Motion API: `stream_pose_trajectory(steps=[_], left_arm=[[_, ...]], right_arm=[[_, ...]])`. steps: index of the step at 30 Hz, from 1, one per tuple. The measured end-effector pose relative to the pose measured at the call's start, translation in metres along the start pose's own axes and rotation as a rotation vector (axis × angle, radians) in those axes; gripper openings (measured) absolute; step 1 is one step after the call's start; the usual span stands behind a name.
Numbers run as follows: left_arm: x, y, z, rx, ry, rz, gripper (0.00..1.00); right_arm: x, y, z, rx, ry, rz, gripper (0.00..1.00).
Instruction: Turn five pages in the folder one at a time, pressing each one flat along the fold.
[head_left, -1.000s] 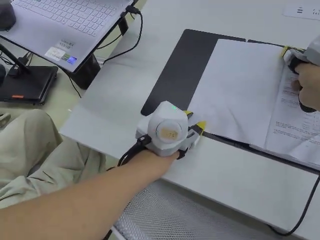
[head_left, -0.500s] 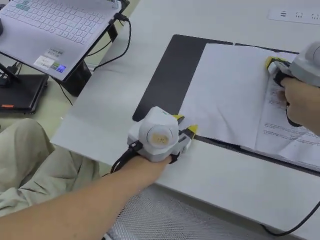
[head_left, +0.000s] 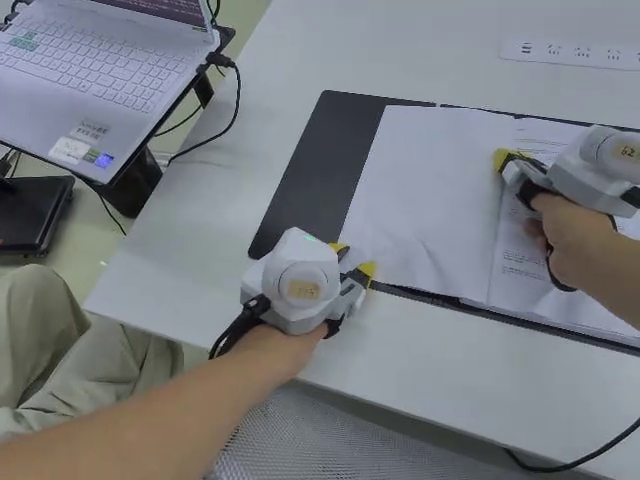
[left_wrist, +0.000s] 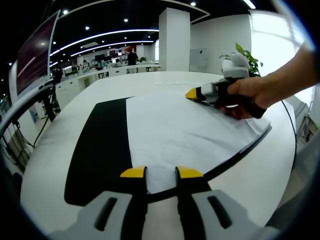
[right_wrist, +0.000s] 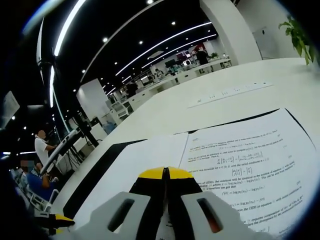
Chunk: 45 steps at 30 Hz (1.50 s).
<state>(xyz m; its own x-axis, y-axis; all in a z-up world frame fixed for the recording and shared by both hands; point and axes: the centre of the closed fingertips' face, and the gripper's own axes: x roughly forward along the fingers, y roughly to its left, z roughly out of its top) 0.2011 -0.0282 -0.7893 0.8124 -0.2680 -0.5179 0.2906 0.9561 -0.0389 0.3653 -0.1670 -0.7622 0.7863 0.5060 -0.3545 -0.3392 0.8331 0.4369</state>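
Found the right gripper (head_left: 508, 162) shut, pressed onto the fold (head_left: 497, 240), farther down it than a second ago. Found the left gripper (head_left: 352, 260) narrowly open at the turned page (head_left: 430, 200) corner, unmoved. Folder (head_left: 320, 170) flat on table (head_left: 450, 60). Judged mid-press; next turn pending.

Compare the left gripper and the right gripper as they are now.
The left gripper has its tongs slightly apart; the right gripper has its tongs shut together. The left gripper sits at the near edge of the blank page; the right gripper is at the fold, beside the printed page. Both have white bodies with yellow tips.
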Motion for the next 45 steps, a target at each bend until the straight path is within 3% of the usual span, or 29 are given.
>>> stream_pose_trajectory(steps=[23,45], left_arm=[[0.001,0.003,-0.001,0.005,0.000,0.001,0.21],[-0.001,0.004,-0.002,0.007,-0.009,0.000,0.21]], right_arm=[[-0.023,0.001,-0.017,0.014,0.018,0.006,0.00],[-0.070,0.031,-0.055,-0.028,0.054,0.017,0.00]])
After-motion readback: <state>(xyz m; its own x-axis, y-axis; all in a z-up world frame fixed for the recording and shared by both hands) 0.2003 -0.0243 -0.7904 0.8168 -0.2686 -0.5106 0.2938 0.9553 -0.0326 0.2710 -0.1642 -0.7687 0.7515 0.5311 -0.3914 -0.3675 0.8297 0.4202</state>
